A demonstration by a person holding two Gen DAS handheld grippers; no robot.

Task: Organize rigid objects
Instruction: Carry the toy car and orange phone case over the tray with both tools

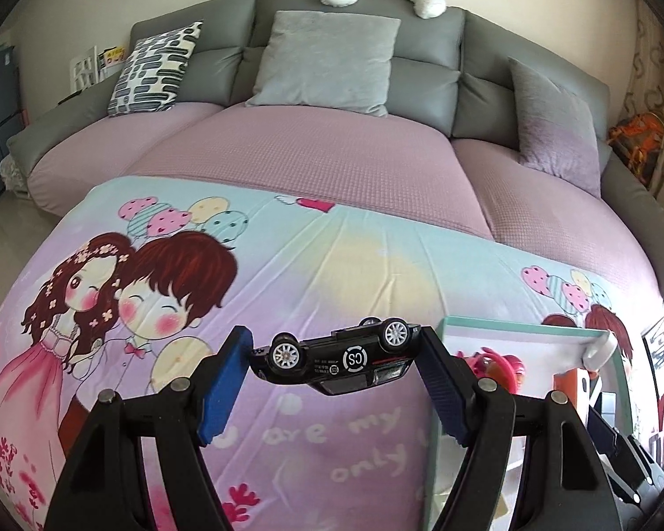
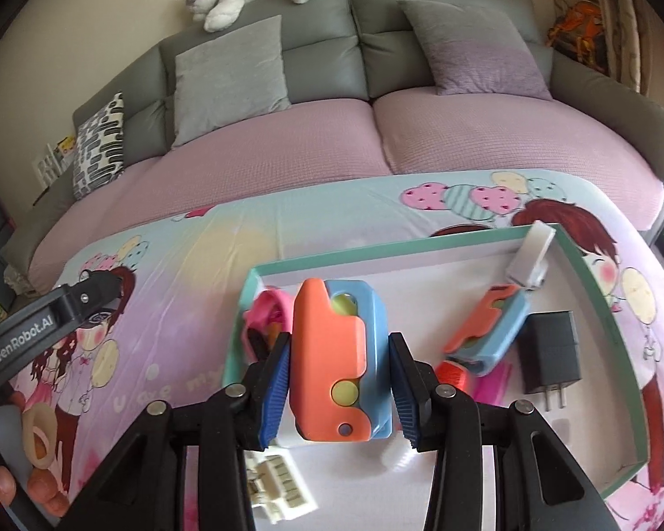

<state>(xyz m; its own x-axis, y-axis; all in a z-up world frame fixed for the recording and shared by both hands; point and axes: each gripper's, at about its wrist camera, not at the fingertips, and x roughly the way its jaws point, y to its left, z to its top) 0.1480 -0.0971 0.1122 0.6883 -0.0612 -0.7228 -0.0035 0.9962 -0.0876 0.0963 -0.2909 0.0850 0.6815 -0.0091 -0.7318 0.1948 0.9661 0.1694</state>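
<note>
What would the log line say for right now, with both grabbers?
left gripper: shut on black toy car, upside down | right gripper: shut on orange-blue toy | box: holds charger

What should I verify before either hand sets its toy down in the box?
1. Left tongs grip on the black toy car: ok, pinched end to end, held upside down above the printed cloth.
2. Right tongs grip on the orange and blue toy: ok, pads press on both sides.
3. Right-hand toy over the box: ok.
4. Car over the box: not ok, the box lies to its right.
5. Free floor in the box: ok, bare white patches between the second orange and blue toy and the black charger.
6. Height above the box floor: cannot tell.
</note>
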